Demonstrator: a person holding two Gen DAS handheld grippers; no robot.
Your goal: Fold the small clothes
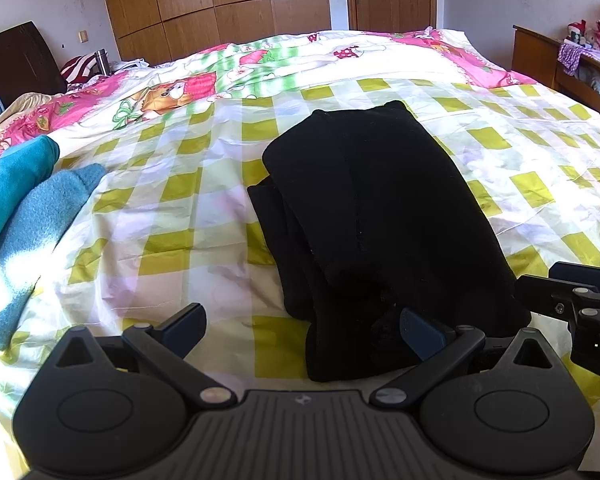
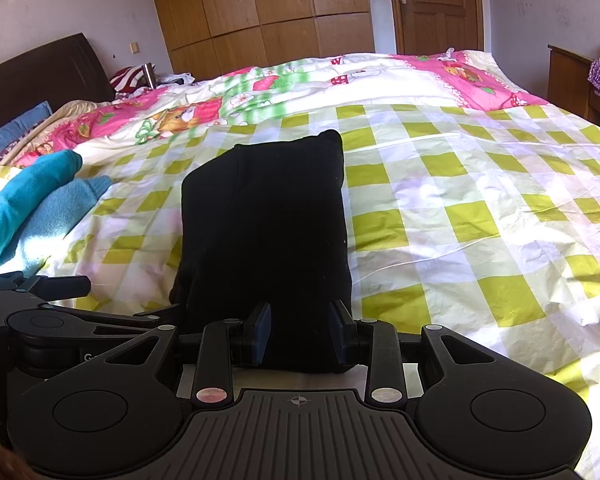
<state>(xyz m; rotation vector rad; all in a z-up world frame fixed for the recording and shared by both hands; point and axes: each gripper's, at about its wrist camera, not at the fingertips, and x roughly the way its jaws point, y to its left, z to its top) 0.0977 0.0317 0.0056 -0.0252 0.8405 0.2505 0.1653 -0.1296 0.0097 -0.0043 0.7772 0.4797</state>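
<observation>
A black garment (image 1: 376, 216) lies folded into a thick bundle on the checked bedsheet (image 1: 172, 216). My left gripper (image 1: 304, 332) is open, its fingers wide apart at the bundle's near edge, the right finger (image 1: 424, 334) against the cloth. In the right wrist view the same black garment (image 2: 268, 224) fills the middle. My right gripper (image 2: 300, 338) has its fingers partly closed around the garment's near end, with black cloth between the pads. The right gripper also shows at the right edge of the left wrist view (image 1: 580, 304).
Teal and blue clothes (image 1: 24, 208) lie at the left of the bed, also in the right wrist view (image 2: 40, 208). A pink cartoon quilt (image 1: 260, 64) covers the far half. A dark headboard (image 2: 40, 76) stands at left, a wooden desk (image 1: 560, 64) at right.
</observation>
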